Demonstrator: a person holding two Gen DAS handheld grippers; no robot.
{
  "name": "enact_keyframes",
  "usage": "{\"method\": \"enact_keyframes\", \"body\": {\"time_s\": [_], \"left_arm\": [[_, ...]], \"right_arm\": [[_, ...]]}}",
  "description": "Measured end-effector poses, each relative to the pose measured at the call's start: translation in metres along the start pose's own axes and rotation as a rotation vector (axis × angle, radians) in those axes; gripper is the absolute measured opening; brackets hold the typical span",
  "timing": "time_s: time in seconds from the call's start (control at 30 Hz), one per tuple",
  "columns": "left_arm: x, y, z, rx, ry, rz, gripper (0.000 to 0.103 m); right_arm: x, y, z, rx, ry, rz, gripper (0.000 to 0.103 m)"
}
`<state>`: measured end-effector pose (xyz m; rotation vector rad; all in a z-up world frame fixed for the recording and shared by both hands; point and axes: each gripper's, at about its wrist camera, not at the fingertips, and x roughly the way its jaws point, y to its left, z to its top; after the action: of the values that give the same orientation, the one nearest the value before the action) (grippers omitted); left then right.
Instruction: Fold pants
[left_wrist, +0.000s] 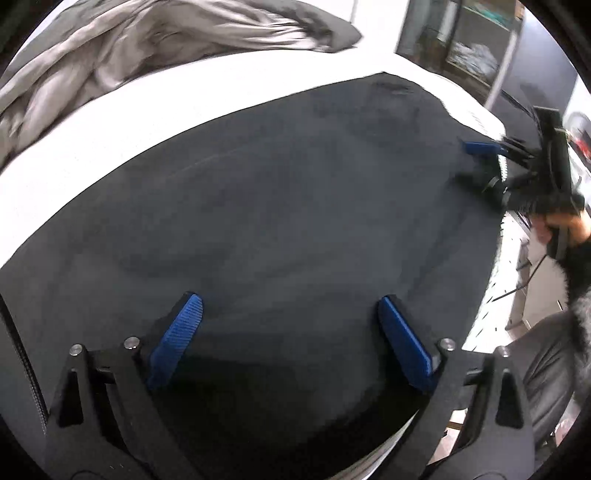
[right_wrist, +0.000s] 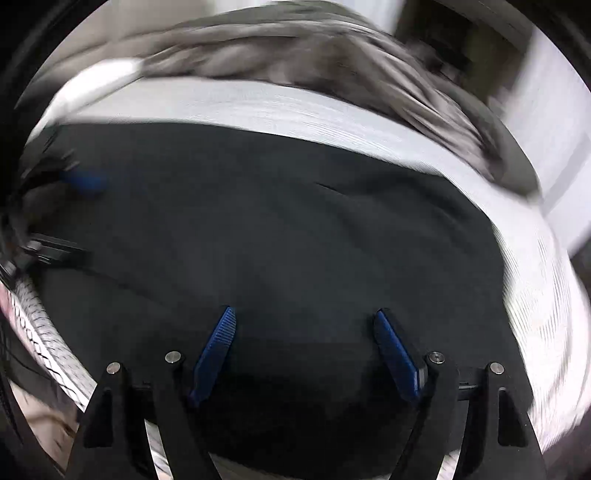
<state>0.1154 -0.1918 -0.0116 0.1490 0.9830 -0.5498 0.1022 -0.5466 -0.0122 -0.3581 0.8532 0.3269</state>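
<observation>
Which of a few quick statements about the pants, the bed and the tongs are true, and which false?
1. The pants are dark. True.
2. The left tongs are shut on the pants. False: they are open, with nothing pinched.
3. A grey blanket lies crumpled beyond the pants. True.
4. The pants lie on a wooden floor. False: they lie on a white sheet.
5. The right tongs are open over the pants. True.
</observation>
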Motion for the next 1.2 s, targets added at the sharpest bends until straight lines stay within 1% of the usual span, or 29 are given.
{"method": "enact_keyframes", "body": {"time_s": [0.07, 0.1, 0.13, 0.17, 0.23, 0.27, 0.3, 0.37, 0.4, 0.43, 0.47, 0.53, 0.57, 0.6, 0.63, 0.67, 0.7, 0.77, 0.8, 0.83, 0.87, 0.9, 0.93, 0.97, 1.0, 1.07, 1.1, 1.13, 1.2], "left_arm": [[-0.012, 0.019, -0.015, -0.036, -0.001, 0.013, 0.1], [-0.017, 0.025, -0.02, -0.047, -0.007, 0.018, 0.1], [-0.027, 0.03, -0.025, -0.06, -0.022, 0.032, 0.099], [-0.035, 0.032, -0.029, -0.072, -0.033, 0.041, 0.099], [-0.048, 0.028, -0.029, -0.097, -0.069, 0.04, 0.098], [-0.053, 0.023, -0.028, -0.101, -0.084, 0.029, 0.098], [-0.057, 0.01, -0.026, -0.101, -0.098, 0.01, 0.098], [-0.053, -0.007, -0.018, -0.114, -0.116, -0.024, 0.098], [-0.045, -0.015, -0.014, -0.128, -0.11, -0.024, 0.098], [-0.036, -0.021, -0.012, -0.131, -0.092, -0.018, 0.097], [-0.028, -0.024, -0.012, -0.118, -0.071, -0.003, 0.097], [-0.02, -0.02, -0.018, -0.072, -0.048, 0.045, 0.097], [-0.018, -0.015, -0.019, -0.057, -0.05, 0.041, 0.097], [-0.026, -0.006, -0.028, -0.041, -0.054, 0.048, 0.097], [-0.032, 0.008, -0.034, -0.042, -0.049, 0.066, 0.097], [-0.038, 0.022, -0.041, -0.055, -0.048, 0.079, 0.097], [-0.044, 0.037, -0.048, -0.077, -0.048, 0.095, 0.097], [-0.067, 0.076, -0.071, -0.149, -0.042, 0.146, 0.098], [-0.078, 0.092, -0.083, -0.18, -0.035, 0.172, 0.098], [-0.088, 0.108, -0.094, -0.214, -0.034, 0.206, 0.098], [-0.095, 0.122, -0.103, -0.256, -0.033, 0.225, 0.097], [-0.101, 0.131, -0.108, -0.285, -0.03, 0.225, 0.097], [-0.106, 0.137, -0.11, -0.309, -0.035, 0.218, 0.097], [-0.111, 0.138, -0.109, -0.329, -0.05, 0.211, 0.097], [-0.114, 0.138, -0.108, -0.342, -0.067, 0.199, 0.097], [-0.115, 0.134, -0.097, -0.367, -0.117, 0.176, 0.097], [-0.11, 0.133, -0.091, -0.375, -0.122, 0.181, 0.097], [-0.101, 0.131, -0.084, -0.379, -0.112, 0.188, 0.097], [-0.076, 0.126, -0.069, -0.355, -0.046, 0.207, 0.096]], "right_arm": [[-0.008, -0.046, -0.023, 0.137, 0.027, -0.053, 0.075], [-0.012, -0.057, -0.031, 0.164, 0.036, -0.109, 0.075], [-0.017, -0.063, -0.036, 0.175, 0.036, -0.149, 0.075], [-0.025, -0.063, -0.04, 0.176, 0.025, -0.168, 0.075], [-0.036, -0.051, -0.037, 0.153, 0.004, -0.182, 0.075], [-0.042, -0.036, -0.031, 0.128, -0.021, -0.165, 0.075], [-0.042, -0.032, -0.023, 0.11, -0.042, -0.137, 0.075], [-0.049, 0.01, -0.004, 0.063, -0.096, -0.034, 0.076], [-0.044, 0.031, 0.003, 0.045, -0.102, 0.007, 0.076], [-0.038, 0.041, 0.013, 0.037, -0.112, 0.045, 0.077], [-0.035, 0.056, 0.019, 0.036, -0.119, 0.092, 0.078], [-0.016, 0.081, 0.033, 0.039, -0.073, 0.199, 0.078], [-0.01, 0.089, 0.032, 0.022, -0.048, 0.225, 0.078], [0.0, 0.092, 0.033, -0.009, -0.027, 0.215, 0.078], [0.01, 0.088, 0.033, -0.046, -0.009, 0.165, 0.08], [0.013, 0.085, 0.024, -0.071, -0.006, 0.106, 0.082], [0.017, 0.071, 0.022, -0.065, -0.011, 0.077, 0.086], [0.015, 0.047, 0.013, 0.003, -0.009, 0.031, 0.088], [0.012, 0.032, 0.007, 0.044, -0.003, -0.012, 0.088], [0.015, 0.016, 0.015, 0.065, 0.006, -0.068, 0.088], [0.012, 0.011, 0.014, 0.08, 0.013, -0.106, 0.088], [0.014, 0.004, 0.016, 0.099, 0.012, -0.113, 0.088], [0.016, 0.0, 0.027, 0.114, 0.004, -0.108, 0.088], [0.016, 0.001, 0.037, 0.12, -0.013, -0.097, 0.088], [0.017, 0.006, 0.048, 0.117, -0.037, -0.066, 0.088], [0.025, 0.035, 0.074, 0.097, -0.067, 0.051, 0.088], [0.025, 0.049, 0.076, 0.083, -0.064, 0.092, 0.088], [0.03, 0.065, 0.084, 0.07, -0.054, 0.126, 0.088], [0.045, 0.101, 0.101, 0.041, -0.029, 0.205, 0.088]]}}
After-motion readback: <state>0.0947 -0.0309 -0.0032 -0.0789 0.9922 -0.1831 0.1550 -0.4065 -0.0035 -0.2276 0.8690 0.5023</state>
